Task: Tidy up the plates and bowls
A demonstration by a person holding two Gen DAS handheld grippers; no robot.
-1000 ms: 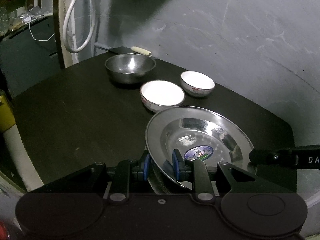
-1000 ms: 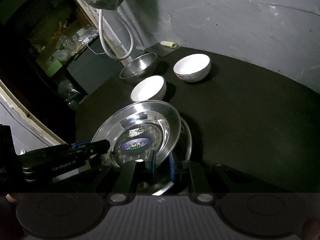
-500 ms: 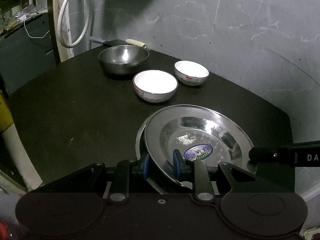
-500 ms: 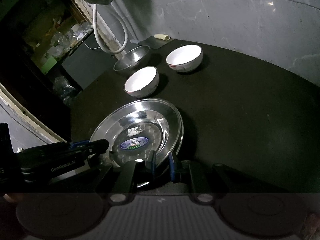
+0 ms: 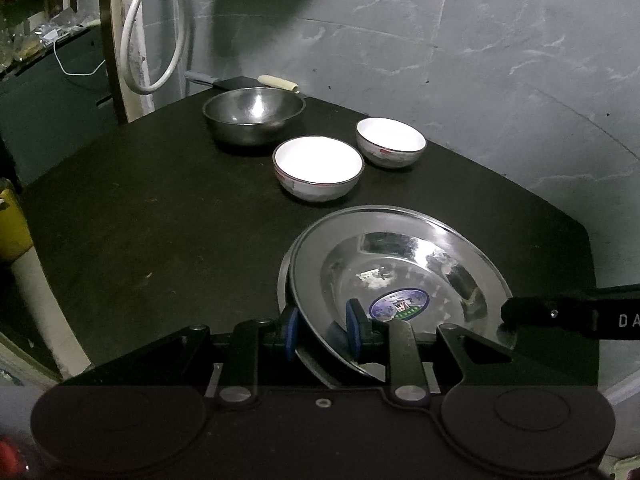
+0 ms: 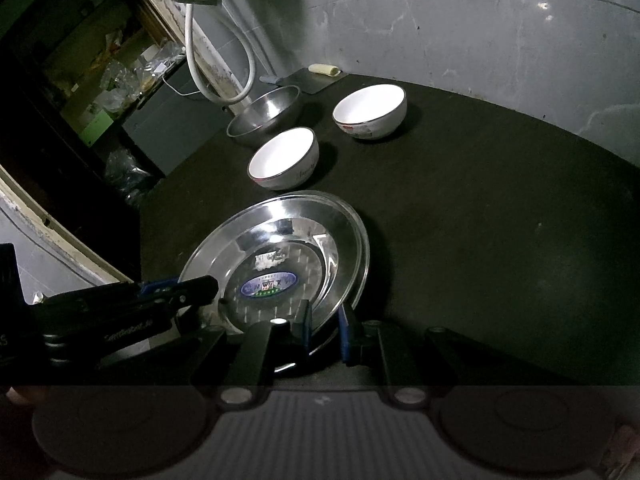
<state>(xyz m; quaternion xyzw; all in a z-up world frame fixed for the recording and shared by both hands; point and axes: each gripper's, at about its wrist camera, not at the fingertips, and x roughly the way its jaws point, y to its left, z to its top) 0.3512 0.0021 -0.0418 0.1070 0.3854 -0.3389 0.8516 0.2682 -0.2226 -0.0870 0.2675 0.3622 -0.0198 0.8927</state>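
A shiny steel plate [image 5: 400,272] with a blue sticker lies tilted over a second steel plate [image 5: 283,280], of which only a thin rim shows. My left gripper [image 5: 322,332] is shut on the upper plate's near rim. My right gripper [image 6: 326,330] is shut on the same upper plate [image 6: 280,256] at its own near edge, with the lower plate [image 6: 363,252] peeking out to the right. Beyond the plates stand two white bowls [image 5: 318,168] [image 5: 390,142] and a steel bowl [image 5: 254,120], all upright on the black table [image 5: 140,220].
A flat dark blade with a cream handle [image 5: 278,82] lies at the table's back edge by the grey wall. A white hose [image 5: 152,40] hangs at the back left. Left of the table there is a yellow object [image 5: 12,224] and cluttered shelves [image 6: 100,80].
The upper plate has come down and slid over the lower plate, so less of the lower rim shows. Both grippers keep their hold.
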